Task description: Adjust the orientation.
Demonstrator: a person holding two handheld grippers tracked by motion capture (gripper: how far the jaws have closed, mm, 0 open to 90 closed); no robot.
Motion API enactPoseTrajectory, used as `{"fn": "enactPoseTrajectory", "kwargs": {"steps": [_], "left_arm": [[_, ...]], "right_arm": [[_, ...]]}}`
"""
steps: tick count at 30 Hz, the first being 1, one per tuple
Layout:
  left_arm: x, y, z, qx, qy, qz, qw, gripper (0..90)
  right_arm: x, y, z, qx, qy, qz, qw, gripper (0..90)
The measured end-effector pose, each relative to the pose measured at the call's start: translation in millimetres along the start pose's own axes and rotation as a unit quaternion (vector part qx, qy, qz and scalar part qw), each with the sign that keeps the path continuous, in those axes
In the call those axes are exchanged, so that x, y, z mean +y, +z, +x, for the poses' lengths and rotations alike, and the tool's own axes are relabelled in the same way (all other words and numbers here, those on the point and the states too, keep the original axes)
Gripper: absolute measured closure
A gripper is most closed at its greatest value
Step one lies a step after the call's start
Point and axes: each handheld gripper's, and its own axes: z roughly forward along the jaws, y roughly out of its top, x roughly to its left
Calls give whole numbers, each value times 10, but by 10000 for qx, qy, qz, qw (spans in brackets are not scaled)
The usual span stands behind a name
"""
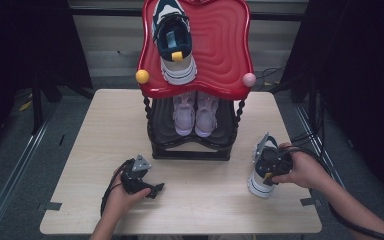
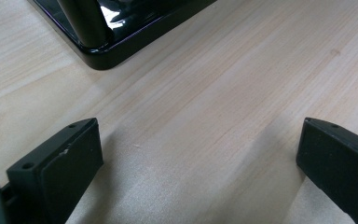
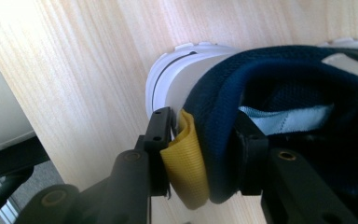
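Altogether four shoes, two pink (image 1: 195, 114), one navy (image 1: 174, 42) racked, right claw (image 3: 204, 140) clamping another (image 1: 264, 172), left claw (image 2: 191, 163) wide, empty.

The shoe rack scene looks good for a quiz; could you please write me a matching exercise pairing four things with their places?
Things:
1. navy sneaker
2. pink shoes
3. second navy sneaker
4. left claw

Places:
A. lower black shelf
B. open over bare table
C. red top shelf
D. heel gripped by right claw

Pairs: 1-C, 2-A, 3-D, 4-B
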Motion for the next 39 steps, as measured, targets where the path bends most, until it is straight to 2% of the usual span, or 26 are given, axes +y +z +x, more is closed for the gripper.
{"fn": "enactPoseTrajectory", "kwargs": {"steps": [1,3,6,7,11,13,14,15,16,18,19,20,21,23,24,27,28,29,30,31,35,36,38,39], "left_arm": [[0,0,0,0,0,0,10000,0],[0,0,0,0,1,-1,10000,0],[0,-1,1,2,7,3,10000,0],[0,0,1,-2,4,2,10000,0],[0,-1,1,-2,5,4,10000,0],[0,0,1,-2,4,0,10000,0],[0,0,1,-3,4,2,10000,0],[0,0,1,-1,3,0,10000,0],[0,0,1,-4,2,1,10000,0],[0,0,1,-2,3,1,10000,0],[0,0,1,-1,3,-1,10000,0],[0,0,1,-3,0,0,10000,0],[1,-2,1,6,6,14,10000,0],[0,0,1,-2,4,1,10000,0],[0,0,1,-1,4,0,10000,0],[0,0,1,-1,5,2,10000,0],[0,0,1,-2,3,2,10000,0],[0,0,1,0,4,1,10000,0],[0,-1,2,-3,3,2,10000,0],[0,-1,1,-2,4,2,10000,0],[0,-1,2,-2,6,4,10000,0],[0,0,2,-3,4,2,10000,0],[1,-2,3,-5,25,18,10000,0],[1,-2,3,-5,25,19,10000,0]], "right_arm": [[3,9,-14,5,-137,-27,9999,660],[20,5,-3,14,-197,53,9998,673],[30,1,5,54,-189,37,9998,689],[29,5,-2,63,-265,-10,9996,694],[32,4,10,68,-330,-20,9994,707],[30,2,16,80,-294,-7,9995,708],[29,-10,36,131,-144,34,9998,708],[29,-11,31,152,-174,-4,9997,708],[22,-7,2,182,-376,-56,9991,708],[19,-13,7,283,-195,-145,9993,703],[16,-14,-2,310,-228,-145,9992,701],[16,-14,-2,321,-148,-183,9992,693],[16,-18,-6,331,-46,-163,9993,671],[22,-20,-15,454,303,-326,9980,661],[19,-2,-33,450,238,-324,9982,660],[31,33,-42,556,410,-283,9972,652],[32,48,-45,526,401,-243,9975,654],[41,49,-20,561,569,-172,9967,679],[36,58,-37,510,465,-178,9975,690],[37,59,-40,536,458,-185,9973,699],[59,50,-15,525,478,-113,9974,726],[63,44,4,546,546,-99,9970,728],[52,36,-14,482,328,-85,9983,730],[52,9,2,485,419,-33,9979,733]]}}
